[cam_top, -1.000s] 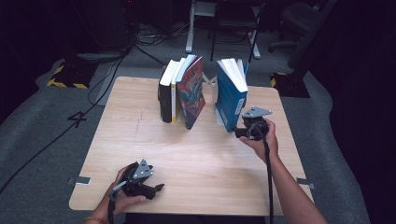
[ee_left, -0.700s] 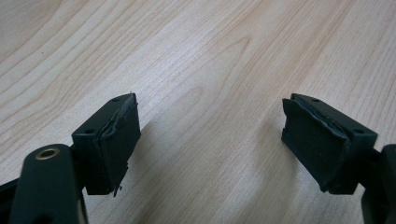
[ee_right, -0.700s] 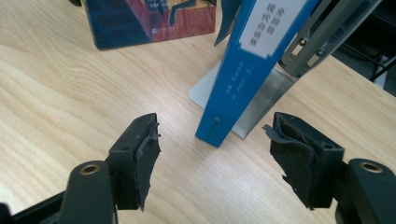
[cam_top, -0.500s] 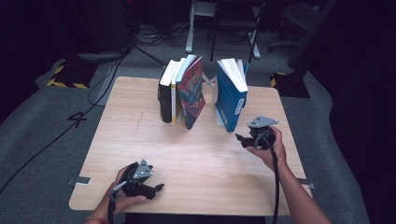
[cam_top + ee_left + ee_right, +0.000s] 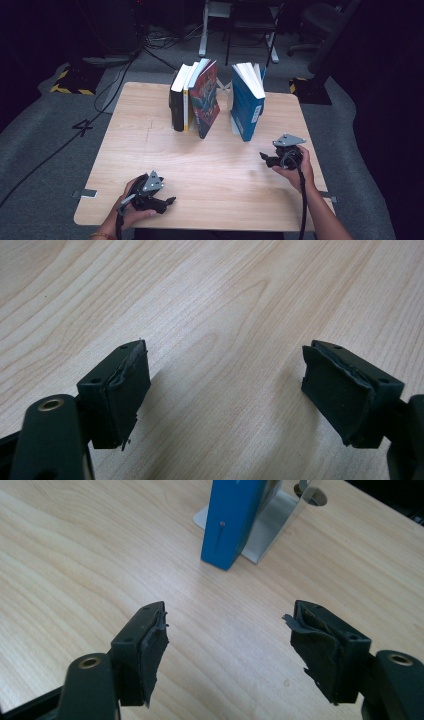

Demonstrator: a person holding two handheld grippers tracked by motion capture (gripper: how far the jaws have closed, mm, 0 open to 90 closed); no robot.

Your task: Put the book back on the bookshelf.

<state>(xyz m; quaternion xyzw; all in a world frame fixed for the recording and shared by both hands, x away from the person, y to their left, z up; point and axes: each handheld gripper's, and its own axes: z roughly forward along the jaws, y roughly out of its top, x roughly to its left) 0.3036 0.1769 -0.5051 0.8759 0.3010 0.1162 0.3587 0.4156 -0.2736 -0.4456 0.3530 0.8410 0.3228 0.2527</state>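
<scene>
Leaning against a metal bookend (image 5: 280,522) near the far edge of the bench (image 5: 210,165), the blue book (image 5: 246,102) looks like the weak spot: it tilts with nothing bracing its near side, so a nudge from the right claw (image 5: 270,160) could slide its foot out and drop it flat, or push it off the bookend. Second risk: the row of three books (image 5: 194,97) just left of it also leans, and a falling blue book could knock it over. Right claw sits near the right edge, short of the blue book, jaws have just been opening, now wide apart, nothing between them, touching nothing. Left claw (image 5: 159,202) rests by the near edge, jaws wide apart, empty, bare wood under it.
</scene>
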